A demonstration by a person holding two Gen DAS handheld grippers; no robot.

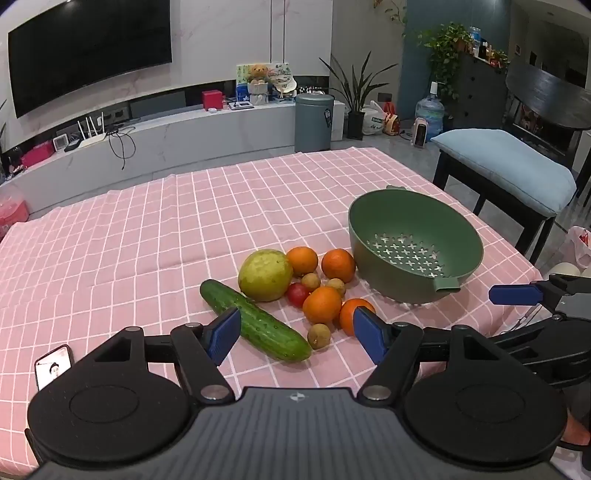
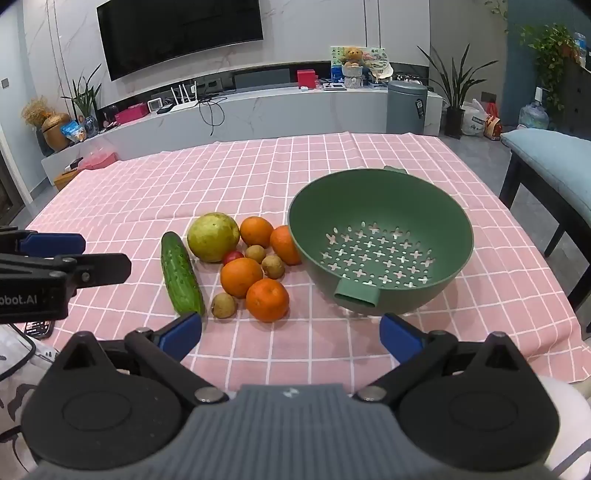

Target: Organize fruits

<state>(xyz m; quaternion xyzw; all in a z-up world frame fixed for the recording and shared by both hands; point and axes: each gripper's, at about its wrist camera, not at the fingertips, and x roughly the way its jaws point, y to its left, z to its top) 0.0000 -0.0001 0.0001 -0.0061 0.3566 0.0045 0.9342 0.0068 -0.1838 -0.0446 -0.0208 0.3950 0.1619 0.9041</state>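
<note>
the table (image 2: 258, 177), under a pink checked cloth (image 1: 147, 229), fills both views, its near edge cut off behind the gripper bodies; behind it run a pale tv bench (image 2: 258, 107) and a dark tv (image 2: 181, 33) on the wall, with potted plants (image 2: 454, 92), a grey bin (image 2: 406, 107) and a chair with a blue cushion (image 1: 506, 166) to the right. a green colander (image 2: 380, 236) sits right of the fruit, empty inside, its base hidden by its own wall, and in the right wrist view its rim covers part of one orange (image 2: 284, 245). just left of it the fruit lies in a tight cluster: a cucumber (image 2: 181, 273) at the left edge, a yellow-green fruit (image 2: 213, 237) that is hard to name, three more oranges (image 2: 241, 277) (image 2: 267, 300) (image 2: 256, 231), three small brown fruits (image 2: 224, 305), too small to identify, and a red one (image 2: 232, 256) mostly hidden among the oranges. a phone (image 1: 53, 365) at the near left is partly hidden by the left gripper (image 1: 297, 334), whose blue pads stand wide apart, empty, low over the near end of the cucumber and the nearest orange, though touching cannot be told. the right gripper (image 2: 290, 332) also has its pads spread and empty, near the cloth in front of the colander and clear of the fruit
</note>
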